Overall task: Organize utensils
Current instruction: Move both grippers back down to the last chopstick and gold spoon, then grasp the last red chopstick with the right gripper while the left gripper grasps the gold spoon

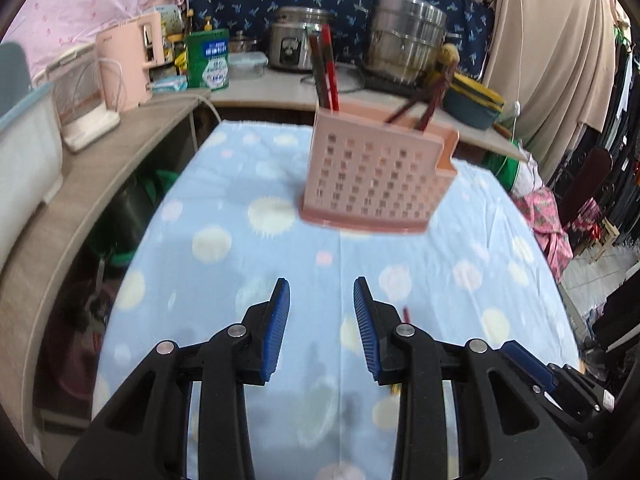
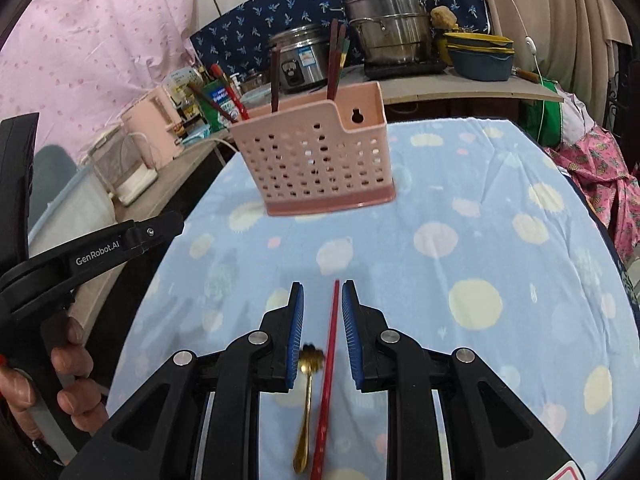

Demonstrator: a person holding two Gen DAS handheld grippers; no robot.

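A pink perforated utensil holder (image 1: 372,176) stands on the blue spotted cloth, with several red and brown chopsticks (image 1: 325,68) upright in it; it also shows in the right wrist view (image 2: 316,160). My left gripper (image 1: 321,292) is open and empty, above the cloth short of the holder. My right gripper (image 2: 322,292) is open, its pads either side of a red chopstick (image 2: 328,372) that lies on the cloth. A gold spoon (image 2: 307,392) lies just left of that chopstick. The chopstick's tip peeks beside my left gripper's right finger (image 1: 407,314).
The table (image 1: 224,264) is covered by the cloth. A counter behind holds a rice cooker (image 1: 298,40), a steel pot (image 1: 406,36), a green box (image 1: 208,60) and stacked bowls (image 2: 480,56). A side shelf at left carries pink appliances (image 1: 128,68). The left gripper body (image 2: 80,256) is at the right view's left edge.
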